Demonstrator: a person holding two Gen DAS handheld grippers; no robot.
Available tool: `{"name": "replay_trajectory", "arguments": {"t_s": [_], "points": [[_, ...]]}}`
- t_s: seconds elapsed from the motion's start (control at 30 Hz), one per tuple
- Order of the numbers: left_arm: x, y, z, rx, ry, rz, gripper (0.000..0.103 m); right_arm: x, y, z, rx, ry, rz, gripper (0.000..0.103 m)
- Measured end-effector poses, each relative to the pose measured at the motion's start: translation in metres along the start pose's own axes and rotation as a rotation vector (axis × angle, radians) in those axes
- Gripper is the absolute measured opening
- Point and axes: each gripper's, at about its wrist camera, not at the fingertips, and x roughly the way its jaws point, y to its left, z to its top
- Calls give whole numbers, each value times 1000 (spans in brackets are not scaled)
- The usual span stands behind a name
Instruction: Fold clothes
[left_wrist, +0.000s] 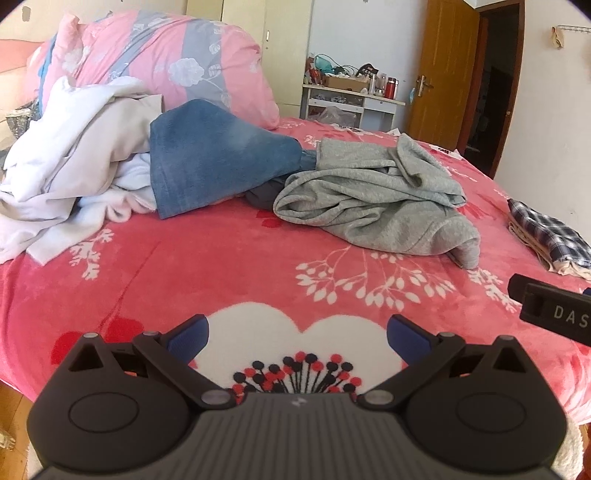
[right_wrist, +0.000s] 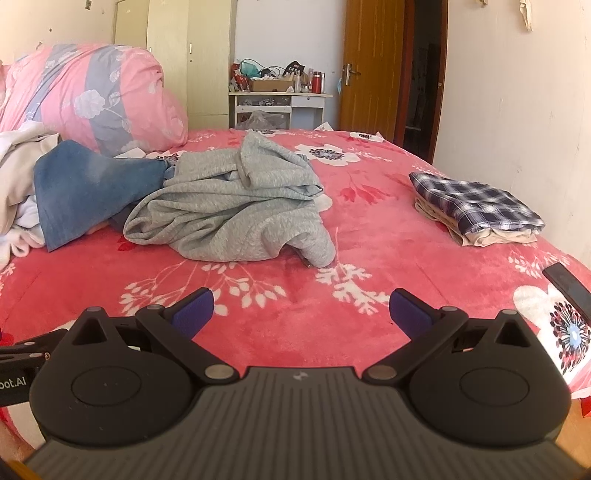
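Your big pile of unfolded clothes (left_wrist: 74, 147) sits on the bed (right_wrist: 369, 229) by the pink quilt (right_wrist: 92, 92): white things and blue jeans (left_wrist: 207, 162). Just beside it lies the crumpled grey top (right_wrist: 229, 214), nearest to you. Far right, a small folded stack (right_wrist: 476, 210) looks done. Most is left. No baskets or boxes hold clothes here. Your left gripper (left_wrist: 297, 338) and right gripper (right_wrist: 301, 314) both hang wide apart, holding nothing.
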Motion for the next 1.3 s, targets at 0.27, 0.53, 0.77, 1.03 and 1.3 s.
{"name": "replay_trajectory", "arguments": {"t_s": [0.27, 0.53, 0.77, 1.03, 1.3], "points": [[1, 7, -1, -25, 4, 43, 103, 0, 5, -1, -8, 7, -2, 102], [1, 9, -2, -25, 4, 47, 103, 3, 9, 1, -15, 13, -5, 102], [6, 10, -1, -29, 13, 46, 103, 6, 13, 2, -19, 14, -9, 102], [17, 10, 2, -25, 18, 35, 103, 16, 14, 3, -19, 23, -19, 102], [43, 10, 4, 0, 17, 3, 103, 34, 6, 0, 17, -3, 8, 102]]}}
